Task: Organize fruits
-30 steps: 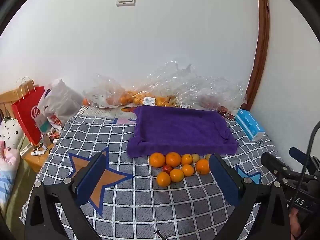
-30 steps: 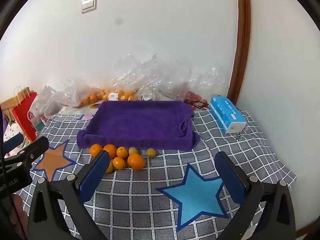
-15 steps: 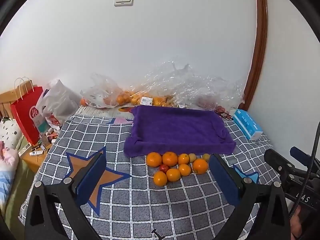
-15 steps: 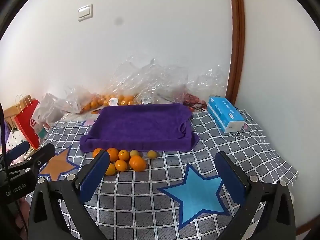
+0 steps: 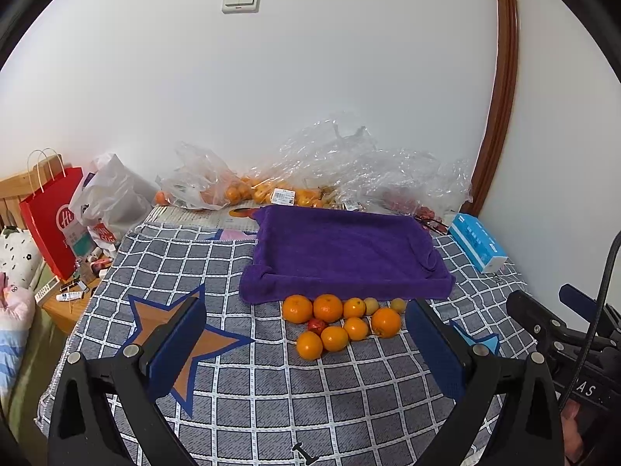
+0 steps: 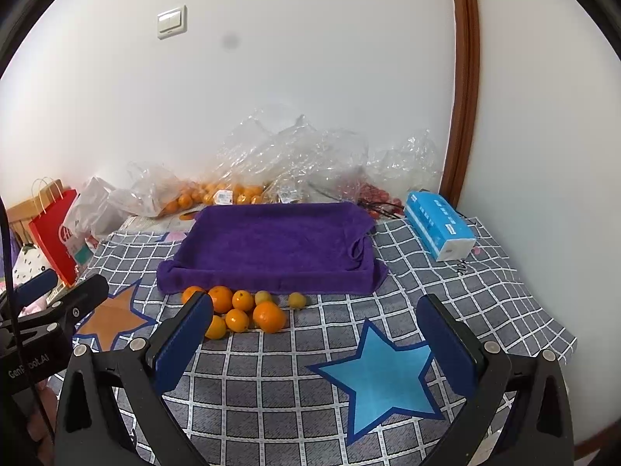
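Observation:
A cluster of oranges (image 5: pixel 335 322) lies on the checked grey cloth just in front of a purple towel-lined tray (image 5: pixel 341 252); a small red fruit (image 5: pixel 316 325) and two small yellowish fruits (image 5: pixel 372 305) sit among them. The right wrist view shows the same oranges (image 6: pixel 240 310) before the tray (image 6: pixel 271 244). My left gripper (image 5: pixel 306 343) is open and empty, hanging short of the cluster. My right gripper (image 6: pixel 314 336) is open and empty too, with the fruit ahead and to its left; its left finger hides part of the cluster.
Clear plastic bags (image 5: pixel 349 167) with more oranges line the wall behind the tray. A blue tissue pack (image 6: pixel 440 229) lies right of the tray. A red paper bag (image 5: pixel 52 221) and a white plastic bag (image 5: pixel 112 202) stand at the left. The cloth's edges drop off left and right.
Both cameras have drifted slightly; the tray and fruit sit a little lower and more to the right in the right wrist view. Both grippers stay open and the fruit has not moved.

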Available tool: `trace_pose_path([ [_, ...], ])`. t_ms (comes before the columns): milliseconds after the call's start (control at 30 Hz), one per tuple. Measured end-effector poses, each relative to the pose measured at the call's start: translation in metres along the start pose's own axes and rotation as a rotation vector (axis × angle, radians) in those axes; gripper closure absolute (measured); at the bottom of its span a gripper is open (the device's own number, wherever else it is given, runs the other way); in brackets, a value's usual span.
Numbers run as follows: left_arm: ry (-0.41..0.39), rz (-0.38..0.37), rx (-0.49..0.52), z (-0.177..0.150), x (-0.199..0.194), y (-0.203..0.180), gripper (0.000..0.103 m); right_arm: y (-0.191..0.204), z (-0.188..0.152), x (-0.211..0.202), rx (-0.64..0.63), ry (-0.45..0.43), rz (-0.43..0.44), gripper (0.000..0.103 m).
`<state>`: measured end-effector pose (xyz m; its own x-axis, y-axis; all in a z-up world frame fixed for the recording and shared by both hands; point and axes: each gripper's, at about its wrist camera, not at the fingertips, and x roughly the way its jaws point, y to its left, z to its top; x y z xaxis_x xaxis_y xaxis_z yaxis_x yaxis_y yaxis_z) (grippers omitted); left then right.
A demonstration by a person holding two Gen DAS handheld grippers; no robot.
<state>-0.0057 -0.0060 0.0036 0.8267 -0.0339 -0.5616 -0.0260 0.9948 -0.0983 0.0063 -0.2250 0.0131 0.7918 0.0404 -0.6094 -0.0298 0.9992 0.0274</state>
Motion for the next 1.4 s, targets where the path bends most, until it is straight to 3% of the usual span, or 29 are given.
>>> trace_pose_path([
  [1400, 0.008, -0.002, 0.004, 0.0024, 0.0041, 0.0054, 0.000, -0.0036, 0.0012, 0.0018, 0.024, 0.005, 0.002, 0.000],
])
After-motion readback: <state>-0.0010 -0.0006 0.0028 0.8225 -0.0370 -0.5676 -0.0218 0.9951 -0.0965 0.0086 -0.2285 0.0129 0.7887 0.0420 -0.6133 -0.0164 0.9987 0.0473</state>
